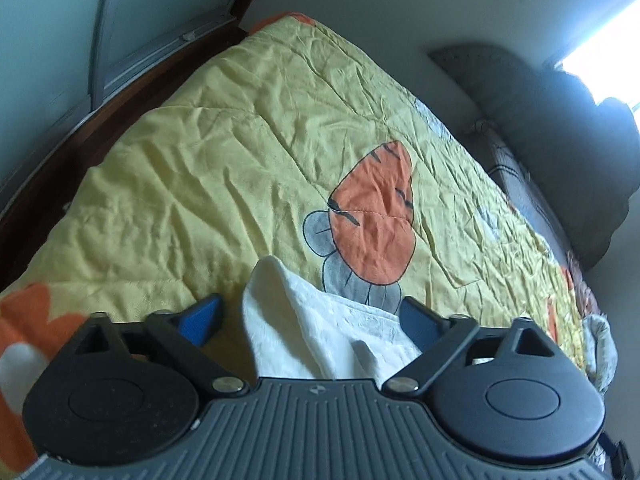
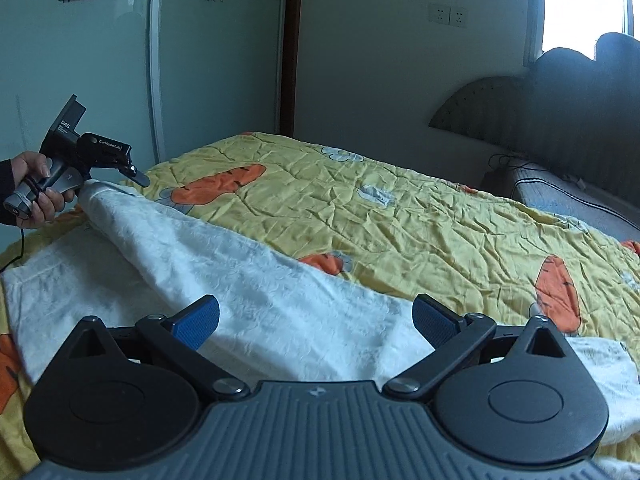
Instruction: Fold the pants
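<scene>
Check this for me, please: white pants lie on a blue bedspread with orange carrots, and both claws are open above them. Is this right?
Not fully. The bedspread is yellow, not blue; both wrist views show it. The rest holds: the white pants lie on it, the carrots are orange, and the left claw and right claw are open above the fabric.

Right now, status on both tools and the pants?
Left tool open, a raised fold of the white pants between its pads. Right tool open over the cloth. Nothing in the way on the yellow quilt.

Yellow quilt (image 2: 400, 232) beyond the white pants (image 2: 248, 292) lies bare.
</scene>
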Motion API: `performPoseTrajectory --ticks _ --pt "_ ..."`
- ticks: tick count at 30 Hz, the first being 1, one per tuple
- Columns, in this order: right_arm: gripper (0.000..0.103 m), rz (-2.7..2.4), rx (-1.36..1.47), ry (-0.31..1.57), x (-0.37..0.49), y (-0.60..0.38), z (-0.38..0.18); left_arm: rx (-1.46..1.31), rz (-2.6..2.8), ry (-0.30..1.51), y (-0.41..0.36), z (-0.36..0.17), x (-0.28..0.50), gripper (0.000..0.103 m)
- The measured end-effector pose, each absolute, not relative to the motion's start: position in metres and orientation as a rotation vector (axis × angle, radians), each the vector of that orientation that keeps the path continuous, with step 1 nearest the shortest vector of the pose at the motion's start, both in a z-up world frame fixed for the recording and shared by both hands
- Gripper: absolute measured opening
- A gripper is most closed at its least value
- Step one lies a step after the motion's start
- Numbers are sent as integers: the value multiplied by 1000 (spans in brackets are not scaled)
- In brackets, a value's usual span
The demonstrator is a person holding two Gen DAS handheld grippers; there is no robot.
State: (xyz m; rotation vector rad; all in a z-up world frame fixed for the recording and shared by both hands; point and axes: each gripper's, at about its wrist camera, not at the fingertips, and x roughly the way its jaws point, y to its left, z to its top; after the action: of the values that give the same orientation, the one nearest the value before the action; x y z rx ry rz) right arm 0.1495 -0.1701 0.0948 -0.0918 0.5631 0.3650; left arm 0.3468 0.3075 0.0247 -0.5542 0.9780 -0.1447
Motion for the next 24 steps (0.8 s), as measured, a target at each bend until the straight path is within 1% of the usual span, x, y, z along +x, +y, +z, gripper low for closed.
performPoseTrajectory --ticks 1,2,3,4,5,6,7,8,10,12,17,21,24 --pt "103 355 -102 552 153 -169 93 -538 -155 982 305 24 348 71" --pt "103 345 -122 527 155 -168 91 -518 -158 990 302 23 350 64" --pt "103 340 -145 501 156 -167 89 -491 -153 988 300 23 350 63" --pt "103 336 -178 470 158 -166 86 -468 -157 981 298 24 350 59" --pt "103 337 -216 434 161 -164 83 -451 -164 976 297 24 351 44" --pt "103 346 -242 416 164 -163 81 -441 -165 971 296 25 350 37" --pt "103 365 -269 418 170 -162 78 -437 -167 961 297 26 350 21" --pt "103 389 -285 437 179 -160 77 -426 -172 935 297 28 348 15" --pt "103 448 -286 482 194 -161 75 -367 -181 873 291 38 341 15" --pt "103 518 -285 542 215 -162 72 -297 -197 803 281 53 332 12" --pt "103 652 -282 660 264 -168 62 -133 -278 586 251 101 286 9" --pt "103 806 -274 756 294 -171 53 -72 -355 450 235 127 246 9" --pt "103 872 -294 822 310 -168 44 -50 -419 344 232 135 217 9"
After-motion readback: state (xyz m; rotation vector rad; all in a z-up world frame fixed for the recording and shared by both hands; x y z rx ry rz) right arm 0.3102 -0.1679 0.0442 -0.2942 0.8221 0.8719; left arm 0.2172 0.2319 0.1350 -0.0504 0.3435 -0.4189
